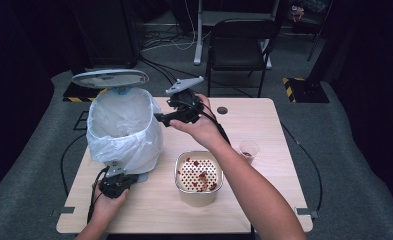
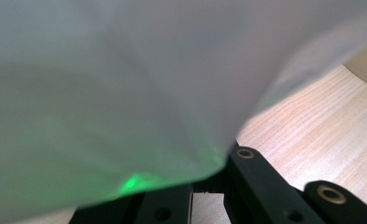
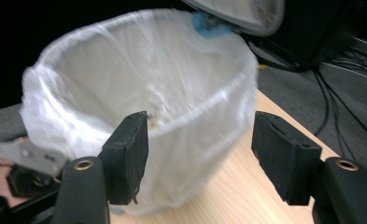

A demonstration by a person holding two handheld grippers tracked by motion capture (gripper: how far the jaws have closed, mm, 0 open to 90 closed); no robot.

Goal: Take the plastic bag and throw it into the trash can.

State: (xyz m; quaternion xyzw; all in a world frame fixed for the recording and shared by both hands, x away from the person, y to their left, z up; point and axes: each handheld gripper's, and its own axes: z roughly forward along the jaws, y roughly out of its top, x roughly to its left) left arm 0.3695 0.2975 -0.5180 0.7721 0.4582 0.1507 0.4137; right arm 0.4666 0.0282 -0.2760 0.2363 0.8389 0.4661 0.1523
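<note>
**Lidded bin on the table, one gripper at its base, one beside its rim**

A bin (image 1: 125, 127) lined with a white bag (image 1: 104, 145) stands on the left half of the wooden table (image 1: 264, 200); its lid (image 1: 110, 78) is raised at the far side, with a blue hinge part just under it. The left gripper (image 1: 115, 183) sits low at the bin's near base, held by the left hand (image 1: 106, 202); in the left gripper view the bag (image 2: 125, 93) hangs right over the jaws and hides their tips, so I cannot tell whether they are clenched or released. The right gripper (image 1: 176, 110) is held up just right of the bin's rim, well above the table, in the right hand (image 1: 201, 127); in the right gripper view its jaws stand wide apart and released, grasping nothing, with the bin's open mouth (image 3: 144, 70) beyond them. Near the middle of the table stands a metal container (image 1: 199, 179) with a perforated insert carrying red bits; to its right, apart from it, stands a small clear cup (image 1: 249, 149) with something red at the bottom. A chair (image 1: 239, 47) stands on the floor beyond the far edge.
</note>
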